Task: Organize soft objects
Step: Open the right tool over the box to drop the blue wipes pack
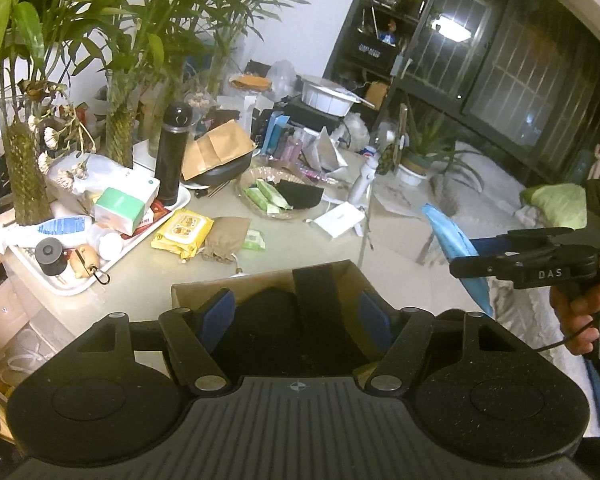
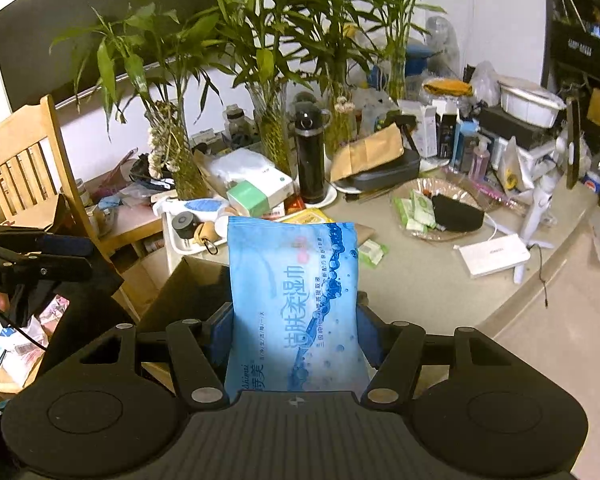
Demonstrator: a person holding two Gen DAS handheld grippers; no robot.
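A blue wet-wipe pack [image 2: 294, 300] is clamped between the pads of the right tool [image 2: 294, 332], standing upright just above the near edge of the desk [image 2: 440, 292]. The left tool [image 1: 298, 320] is closed on a black soft item [image 1: 272, 328], with a black strap [image 1: 314, 300] rising between its pads, right over an open cardboard box [image 1: 260, 280]. The box seems the likely collecting point, though that is only a judgement. For a clean drop, the wipe pack should be carried over the box opening and lowered before the pads are released, since a slack, slippery pouch can slide or tip off the rim. The two tools should be kept apart over the box. Other soft things, such as the yellow wipe pack [image 1: 183, 232] and the brown drawstring pouch [image 1: 225, 238], lie on the desk beyond.
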